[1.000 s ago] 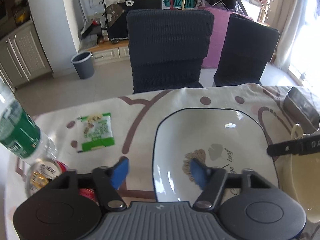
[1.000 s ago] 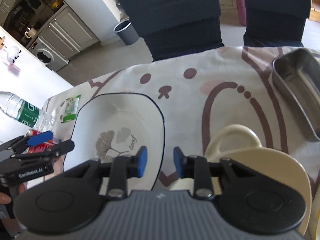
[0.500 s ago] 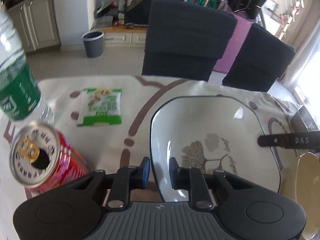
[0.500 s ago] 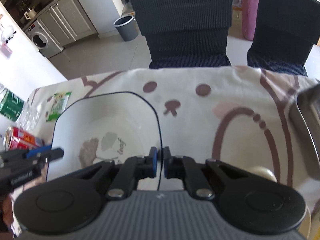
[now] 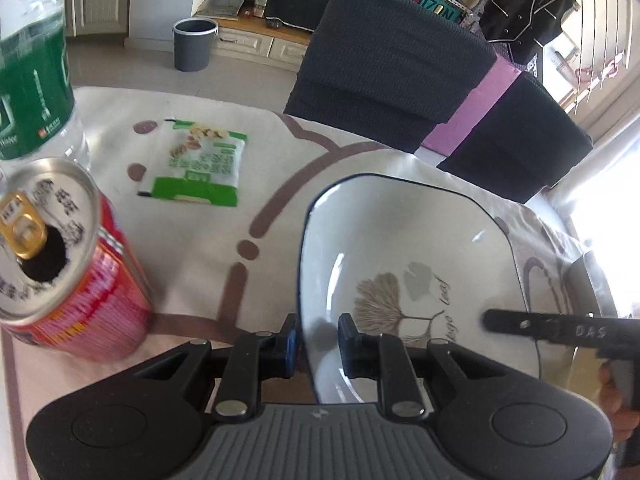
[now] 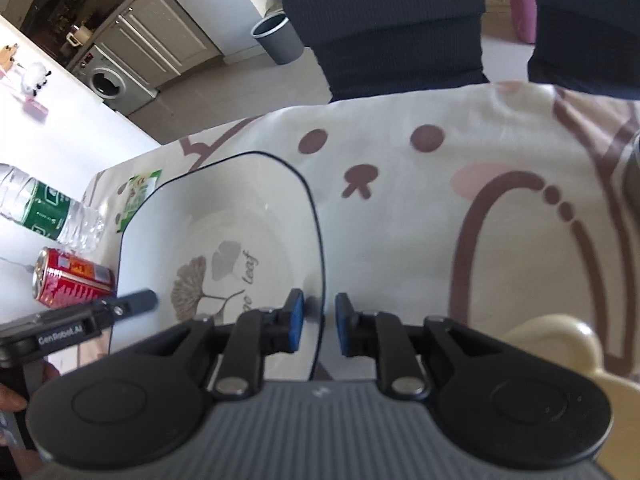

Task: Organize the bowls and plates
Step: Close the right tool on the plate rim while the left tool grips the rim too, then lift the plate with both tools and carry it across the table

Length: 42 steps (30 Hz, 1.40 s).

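A white square plate [image 5: 408, 248] with a dark rim and a leaf drawing lies on the tablecloth. My left gripper [image 5: 318, 338] straddles its left rim, one finger on each side, closed onto the edge. My right gripper [image 6: 319, 326] straddles the plate's [image 6: 224, 224] right rim the same way. The plate looks tilted and lifted off the cloth. Each gripper's finger shows in the other's view, the right one [image 5: 560, 330] and the left one [image 6: 120, 306]. A cream bowl with a handle [image 6: 560, 344] sits at the lower right, mostly hidden.
A red drink can [image 5: 60, 264] and a green-labelled water bottle [image 5: 32, 80] stand at the left. A green snack packet [image 5: 200, 168] lies behind them. A metal tray [image 6: 634, 168] is at the right edge. Two dark chairs [image 5: 392, 68] stand behind the table.
Both grippers moved in onto opposite rims of the plate and narrowed around them. The views have swung and dropped closer to the plate, which now sits tilted.
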### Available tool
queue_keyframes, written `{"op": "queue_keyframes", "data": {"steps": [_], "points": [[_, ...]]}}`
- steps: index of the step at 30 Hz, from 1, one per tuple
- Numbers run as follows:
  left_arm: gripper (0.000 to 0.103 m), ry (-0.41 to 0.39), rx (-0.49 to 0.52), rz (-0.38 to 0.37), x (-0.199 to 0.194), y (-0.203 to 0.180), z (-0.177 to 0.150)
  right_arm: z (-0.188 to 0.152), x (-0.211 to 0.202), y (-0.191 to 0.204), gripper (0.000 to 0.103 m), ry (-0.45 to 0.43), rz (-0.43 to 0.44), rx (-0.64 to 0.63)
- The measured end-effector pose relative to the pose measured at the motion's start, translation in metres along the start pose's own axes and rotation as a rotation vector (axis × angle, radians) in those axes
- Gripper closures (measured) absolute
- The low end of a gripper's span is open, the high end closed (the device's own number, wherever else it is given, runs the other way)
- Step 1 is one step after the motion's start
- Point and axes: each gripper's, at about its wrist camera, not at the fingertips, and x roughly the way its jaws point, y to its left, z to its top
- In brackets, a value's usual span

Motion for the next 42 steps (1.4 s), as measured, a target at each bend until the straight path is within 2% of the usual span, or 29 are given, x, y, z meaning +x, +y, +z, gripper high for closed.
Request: {"op": "queue_keyframes", "data": {"steps": [5, 11, 18, 23, 34, 42], "points": [[0.089, -0.047, -0.008, 0.036, -0.007, -0.003, -0.004, -0.005, 0.002, 0.005, 0.084, -0.053, -0.003, 0.001], [0.089, -0.070, -0.019, 0.035, -0.029, -0.007, -0.011, -0.014, -0.017, 0.016, 0.089, -0.111, -0.010, -0.072], [0.090, -0.130, -0.026, -0.035, -0.080, -0.029, -0.023, -0.026, -0.074, 0.023, 0.091, -0.182, 0.013, -0.123], [0.092, -0.176, -0.017, -0.080, -0.126, -0.057, -0.041, -0.048, -0.128, 0.022, 0.092, -0.244, 0.031, -0.141], [0.096, -0.220, 0.048, -0.127, -0.213, -0.117, -0.123, -0.144, -0.225, -0.010, 0.091, -0.309, 0.089, -0.075], [0.097, -0.175, 0.047, -0.164, -0.225, -0.137, -0.199, -0.217, -0.254, -0.039, 0.091, -0.283, 0.070, -0.021]]}}
